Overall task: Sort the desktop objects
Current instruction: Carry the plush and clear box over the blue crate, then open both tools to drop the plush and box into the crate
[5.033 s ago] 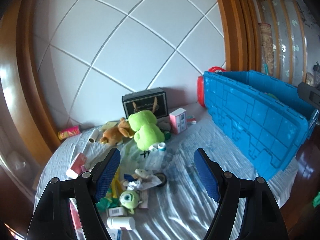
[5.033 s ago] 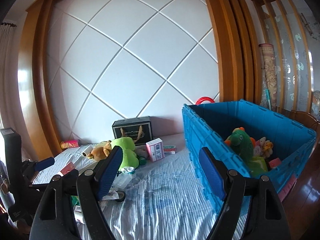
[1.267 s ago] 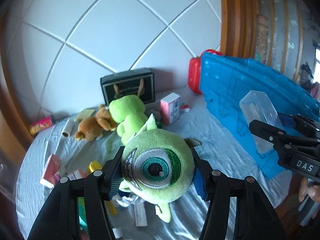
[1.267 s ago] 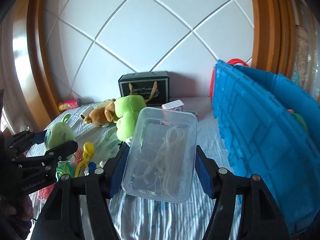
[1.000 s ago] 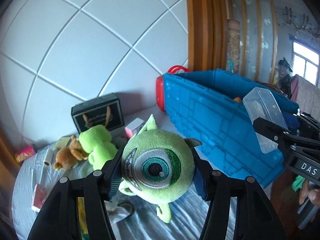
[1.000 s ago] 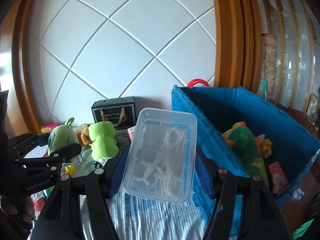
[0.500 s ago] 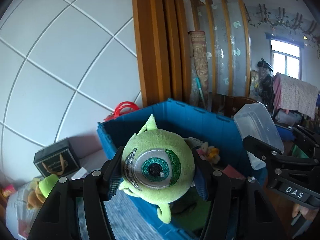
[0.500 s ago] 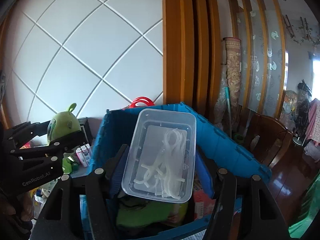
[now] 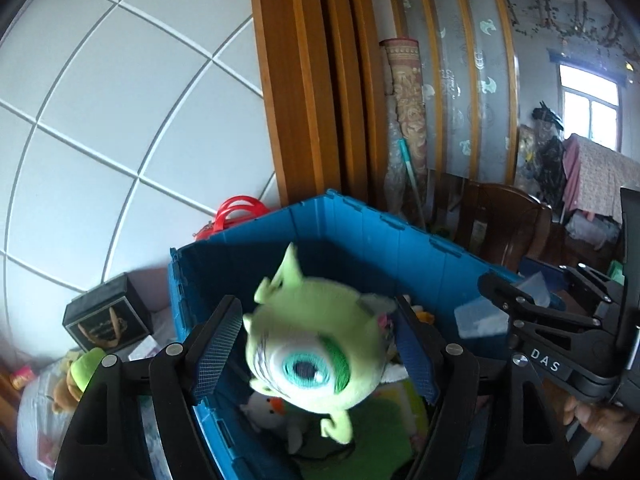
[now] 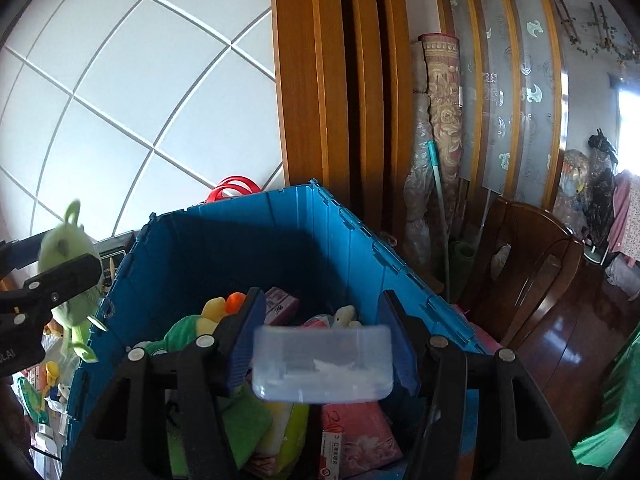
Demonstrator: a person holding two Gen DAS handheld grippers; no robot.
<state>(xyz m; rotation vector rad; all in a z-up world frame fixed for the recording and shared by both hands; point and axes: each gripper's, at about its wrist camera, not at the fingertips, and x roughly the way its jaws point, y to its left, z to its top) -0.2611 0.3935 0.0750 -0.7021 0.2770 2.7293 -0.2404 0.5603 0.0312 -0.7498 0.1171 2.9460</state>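
Left wrist view: my left gripper (image 9: 320, 344) is opening, plush (image 9: 316, 354) dropping free over the bin (image 9: 360, 232). Right gripper (image 10: 322, 354) is closing about the box (image 10: 322, 364); I'd release it low, over the bin's middle.

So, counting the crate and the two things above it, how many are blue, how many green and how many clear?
Blue: 1, the crate
Green: 1, the one-eyed plush
Clear: 1, the plastic box
Total: 3
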